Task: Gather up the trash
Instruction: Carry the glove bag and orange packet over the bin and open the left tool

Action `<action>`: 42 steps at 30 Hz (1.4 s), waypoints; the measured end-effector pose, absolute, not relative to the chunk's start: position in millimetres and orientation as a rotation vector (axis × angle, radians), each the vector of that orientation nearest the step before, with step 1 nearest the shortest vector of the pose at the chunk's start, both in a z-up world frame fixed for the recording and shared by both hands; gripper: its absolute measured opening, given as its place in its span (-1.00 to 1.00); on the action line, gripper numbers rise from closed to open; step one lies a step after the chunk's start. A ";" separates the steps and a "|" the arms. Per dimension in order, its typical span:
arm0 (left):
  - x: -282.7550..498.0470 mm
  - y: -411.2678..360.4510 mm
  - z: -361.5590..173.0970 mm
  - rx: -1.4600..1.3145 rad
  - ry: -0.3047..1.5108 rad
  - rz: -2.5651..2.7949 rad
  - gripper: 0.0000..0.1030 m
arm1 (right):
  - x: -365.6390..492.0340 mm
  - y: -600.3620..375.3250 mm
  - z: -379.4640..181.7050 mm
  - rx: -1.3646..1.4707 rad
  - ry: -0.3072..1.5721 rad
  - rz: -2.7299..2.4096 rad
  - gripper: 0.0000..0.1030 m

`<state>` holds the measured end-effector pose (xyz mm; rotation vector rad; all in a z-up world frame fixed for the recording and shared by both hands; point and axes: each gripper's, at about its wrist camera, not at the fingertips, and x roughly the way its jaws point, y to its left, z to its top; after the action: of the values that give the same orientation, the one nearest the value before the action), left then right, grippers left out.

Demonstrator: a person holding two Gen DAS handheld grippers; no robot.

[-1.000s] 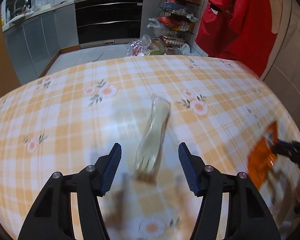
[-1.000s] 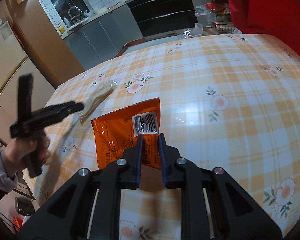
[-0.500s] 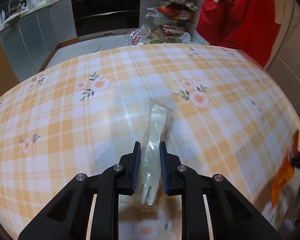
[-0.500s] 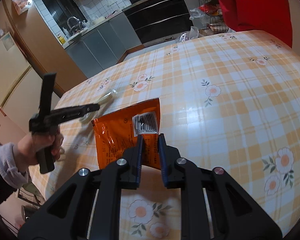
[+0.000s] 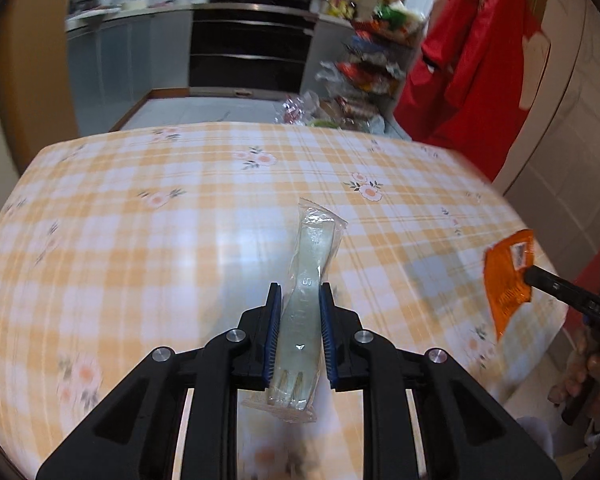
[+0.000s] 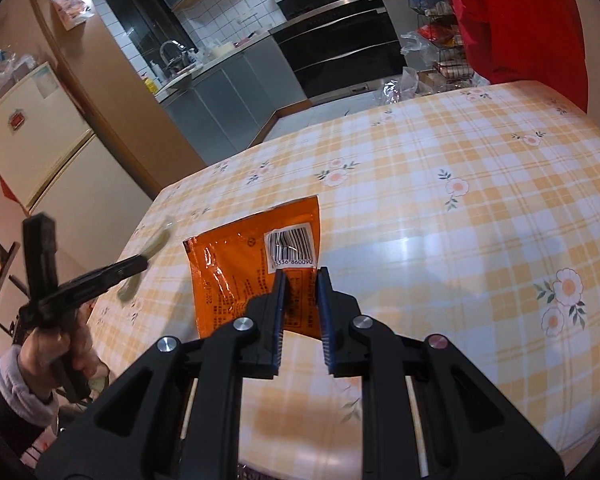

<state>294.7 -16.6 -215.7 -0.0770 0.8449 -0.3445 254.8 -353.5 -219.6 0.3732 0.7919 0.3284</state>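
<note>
The left tool [image 5: 300,304] is clamped on a wrapped plastic fork [image 5: 310,276]. The right tool [image 6: 302,284] is clamped on an orange packet [image 6: 244,268] above the checked counter [image 6: 460,240].

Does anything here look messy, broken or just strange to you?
Nothing broken or spilled. The only oddities are the trash itself: a wrapped plastic fork pinched in the left gripper and a crinkled orange packet in the right gripper, both lifted over the checked tablecloth.

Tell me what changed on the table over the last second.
The left tongs closed on the wrapped plastic fork and lifted it off the checked tablecloth. The right tongs stayed clamped on the orange packet, carrying it higher above the table.
</note>
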 end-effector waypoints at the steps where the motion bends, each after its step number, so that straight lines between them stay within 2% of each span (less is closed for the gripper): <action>1: 280.4 -9.7 -211.3 -0.088 0.832 -0.340 -0.64 | 250.3 -349.6 -215.7 0.365 0.793 0.330 -0.64; 11: 170.3 23.1 -176.1 -0.081 0.775 -0.316 -0.64 | 202.5 -320.1 -188.7 0.359 0.756 0.366 -0.64; 21: 82.8 31.1 -163.1 -0.111 0.745 -0.324 -0.63 | 146.4 -305.7 -159.5 0.306 0.721 0.383 -0.64; 31: 28.3 33.8 -183.5 -0.139 0.798 -0.339 -0.64 | 105.1 -300.3 -155.1 0.265 0.713 0.394 -0.64; 42: 12.7 15.0 -213.5 -0.123 0.880 -0.392 -0.63 | 91.4 -299.0 -160.5 0.262 0.725 0.398 -0.64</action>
<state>12.7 15.0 -213.5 -0.1230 0.8804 -0.3918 91.4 -299.0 -160.5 0.2617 0.7246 0.3985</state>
